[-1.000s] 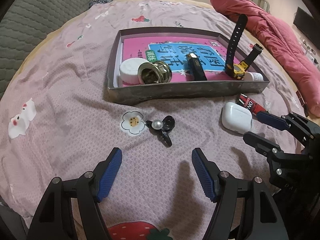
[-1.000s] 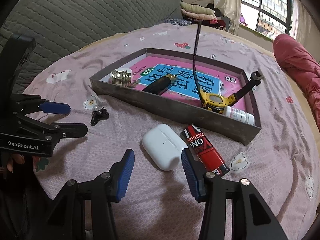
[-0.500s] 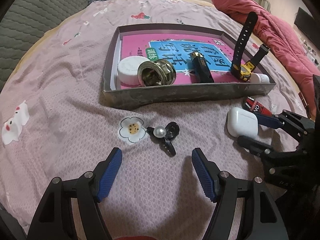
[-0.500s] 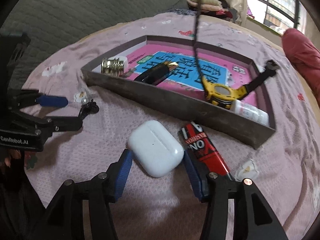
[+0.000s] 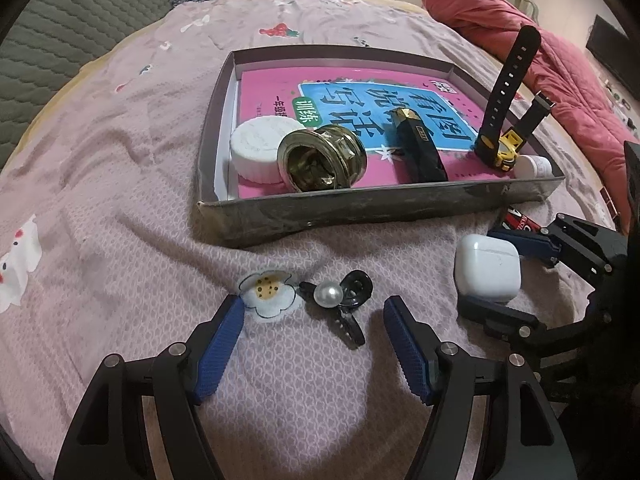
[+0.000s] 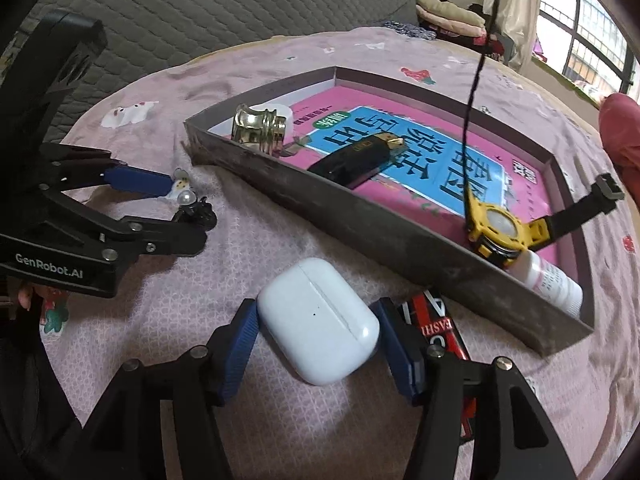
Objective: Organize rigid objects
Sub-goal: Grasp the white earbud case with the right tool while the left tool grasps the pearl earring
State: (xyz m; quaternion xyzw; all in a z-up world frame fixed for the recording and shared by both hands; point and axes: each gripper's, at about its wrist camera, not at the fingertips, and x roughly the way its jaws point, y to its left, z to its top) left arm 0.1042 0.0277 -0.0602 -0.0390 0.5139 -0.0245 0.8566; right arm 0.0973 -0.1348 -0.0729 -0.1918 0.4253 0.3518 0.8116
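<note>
- Your right gripper (image 6: 316,332): jaws opening, straddling white earbud case (image 6: 318,320) on bedspread (image 6: 280,432), just outside tray (image 6: 360,232).
- Your left gripper (image 5: 310,344): released, wide, nothing held; black pearl hair clip (image 5: 340,300) lies just ahead.

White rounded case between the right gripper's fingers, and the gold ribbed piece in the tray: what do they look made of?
White rounded case: likely hard glossy plastic; smooth shell, soft highlights, thin lid seam. Gold ribbed piece: looks like polished metal or metallised plastic; mirror-like reflections on its ridges, hollow inside. Which one, the look leaves open.

2 close, downward wrist views, shared tray (image 5: 360,212)
</note>
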